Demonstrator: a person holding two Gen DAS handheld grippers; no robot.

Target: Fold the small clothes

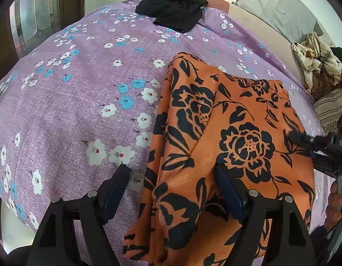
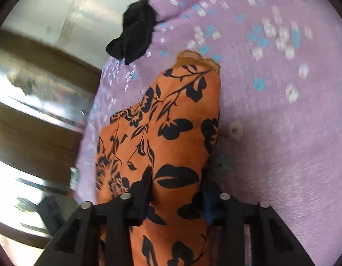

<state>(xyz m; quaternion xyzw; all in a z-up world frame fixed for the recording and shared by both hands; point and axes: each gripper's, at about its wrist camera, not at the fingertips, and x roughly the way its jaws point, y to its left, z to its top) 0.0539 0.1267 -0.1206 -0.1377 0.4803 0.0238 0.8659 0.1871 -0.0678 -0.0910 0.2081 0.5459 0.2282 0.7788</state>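
Right gripper first: from its own camera I see both jaws pinched on a bunch of the orange cloth, the fabric humped up between them and running on past the fingertips. From the left camera that same gripper shows only as a dark tip coming in from the right edge over the cloth, with part of a hand behind it.

Left gripper stands wide apart, holding nothing. Its right finger rests on or just over the cloth; I cannot tell whether it touches. Its left finger is over bare bedsheet.

By size, then. I see a purple bedsheet printed with white and blue flowers covering nearly the whole view. On it lies the orange cloth with black flowers, partly folded, a ridge running along its left side, lying to the right of the sheet's middle. A grey pillow sits at the far right corner. Below it is a crumpled cream cloth, off the sheet's right edge. A black garment lies bunched at the far edge of the sheet, well apart from the orange one; the right camera, blurred, shows it too.
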